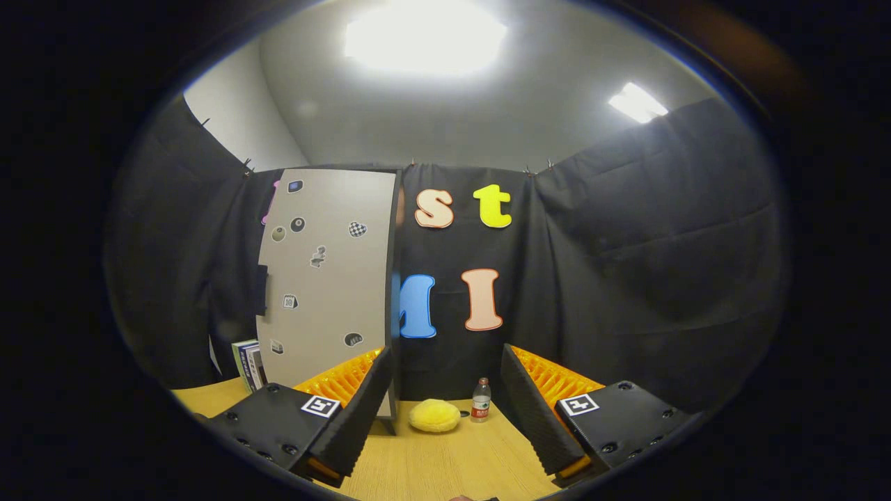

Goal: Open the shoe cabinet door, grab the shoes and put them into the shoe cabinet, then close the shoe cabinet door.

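The shoe cabinet [324,278] is a tall pale grey box with small stickers on its door, standing on the wooden table beyond my left finger. Its door is shut, with a dark handle [261,289] on its left edge. A fluffy yellow slipper [434,415] lies on the table just beyond the fingers, right of the cabinet's foot. My gripper [445,410] is open, its fingers wide apart with nothing between them, and it stands well short of both the cabinet and the slipper.
A small water bottle [481,400] with a red cap stands right of the slipper against the black cloth wall. A few books [248,364] stand upright left of the cabinet. The wooden table [445,466] runs beneath the fingers.
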Action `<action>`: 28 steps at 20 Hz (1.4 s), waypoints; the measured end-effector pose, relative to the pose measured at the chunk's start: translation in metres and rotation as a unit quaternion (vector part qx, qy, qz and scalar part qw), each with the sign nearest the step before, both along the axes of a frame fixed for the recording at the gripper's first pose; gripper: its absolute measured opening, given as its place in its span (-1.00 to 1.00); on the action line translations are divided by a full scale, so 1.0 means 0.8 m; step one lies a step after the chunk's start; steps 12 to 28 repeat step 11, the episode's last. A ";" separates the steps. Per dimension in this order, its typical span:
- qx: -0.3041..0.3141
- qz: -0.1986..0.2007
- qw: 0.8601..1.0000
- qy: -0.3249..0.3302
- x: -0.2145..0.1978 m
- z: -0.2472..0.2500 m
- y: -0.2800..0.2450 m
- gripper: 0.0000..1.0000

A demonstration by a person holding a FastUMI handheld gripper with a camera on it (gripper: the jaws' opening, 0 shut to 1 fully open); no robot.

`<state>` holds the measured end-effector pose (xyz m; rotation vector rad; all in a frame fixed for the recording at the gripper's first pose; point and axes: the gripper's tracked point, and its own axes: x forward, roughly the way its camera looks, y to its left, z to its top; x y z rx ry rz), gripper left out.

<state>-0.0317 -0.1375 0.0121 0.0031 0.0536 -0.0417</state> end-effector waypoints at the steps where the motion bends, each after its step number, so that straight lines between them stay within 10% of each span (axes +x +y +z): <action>1: -0.005 0.000 1.000 0.004 0.000 -0.003 0.003 0.96; 28: -0.004 0.005 1.000 0.016 -0.007 -0.006 0.024 0.97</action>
